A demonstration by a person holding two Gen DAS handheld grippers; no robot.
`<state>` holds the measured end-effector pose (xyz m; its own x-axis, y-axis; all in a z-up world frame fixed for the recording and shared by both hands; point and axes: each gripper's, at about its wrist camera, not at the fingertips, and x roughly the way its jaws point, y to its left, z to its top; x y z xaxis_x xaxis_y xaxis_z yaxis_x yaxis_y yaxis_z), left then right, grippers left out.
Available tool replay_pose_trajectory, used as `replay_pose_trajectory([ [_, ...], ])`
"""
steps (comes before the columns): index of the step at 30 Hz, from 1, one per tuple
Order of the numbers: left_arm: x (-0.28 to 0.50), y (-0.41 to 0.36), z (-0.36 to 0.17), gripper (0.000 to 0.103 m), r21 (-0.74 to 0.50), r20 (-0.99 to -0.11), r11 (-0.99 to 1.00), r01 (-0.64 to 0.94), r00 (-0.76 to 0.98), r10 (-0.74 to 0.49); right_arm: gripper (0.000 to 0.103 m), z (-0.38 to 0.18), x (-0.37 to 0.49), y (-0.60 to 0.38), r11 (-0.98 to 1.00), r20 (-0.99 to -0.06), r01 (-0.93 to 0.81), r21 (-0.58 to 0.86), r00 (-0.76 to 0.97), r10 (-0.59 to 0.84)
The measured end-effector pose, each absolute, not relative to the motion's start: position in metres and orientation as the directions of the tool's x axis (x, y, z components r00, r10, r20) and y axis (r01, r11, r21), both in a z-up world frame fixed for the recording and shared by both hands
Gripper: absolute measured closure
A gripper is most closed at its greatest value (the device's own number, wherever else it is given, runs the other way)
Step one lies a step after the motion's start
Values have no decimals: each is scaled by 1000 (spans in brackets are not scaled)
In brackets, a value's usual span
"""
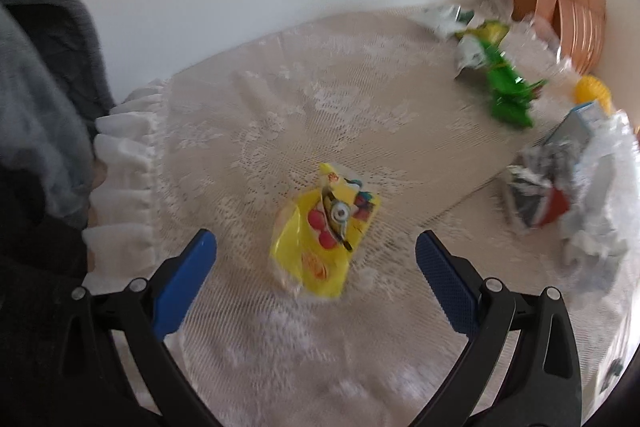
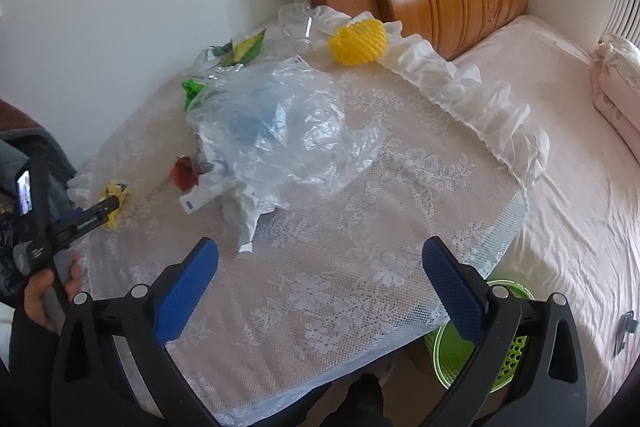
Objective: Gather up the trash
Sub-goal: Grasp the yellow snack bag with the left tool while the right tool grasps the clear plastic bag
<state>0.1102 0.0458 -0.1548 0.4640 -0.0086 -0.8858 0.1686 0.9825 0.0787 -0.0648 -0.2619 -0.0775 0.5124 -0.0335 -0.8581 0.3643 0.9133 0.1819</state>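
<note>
My left gripper (image 1: 316,263) hangs with jaws spread wide, the yellow cartoon snack wrapper (image 1: 326,231) lying flat on the lace tablecloth (image 1: 280,115) right between its tips, untouched. Ahead to the right lie a green wrapper (image 1: 506,87) and crumpled paper (image 1: 576,187). My right gripper (image 2: 320,275) is also open and empty; a clear plastic bag (image 2: 280,131) sits ahead of its jaws, and a green basket (image 2: 500,343) shows below the right jaw, past the table edge.

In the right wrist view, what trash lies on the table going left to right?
Yellow cartoon wrapper → red wrapper → clear plastic bag → yellow mesh ball.
</note>
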Motion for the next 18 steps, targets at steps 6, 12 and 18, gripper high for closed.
replay_pose_trajectory([
  [6,122,45,-169,19,71,-897,977,201,441,-25,2,-82,-45,-261,919,-859,356,170,510,-38],
  [12,128,51,-174,54,-11,-911,981,192,403,-89,2,-79,-8,-246,955,-834,268,126,551,-45],
  [18,127,47,-170,70,-44,-906,977,210,403,-128,2,-97,40,-232,978,-846,208,8,522,-104],
])
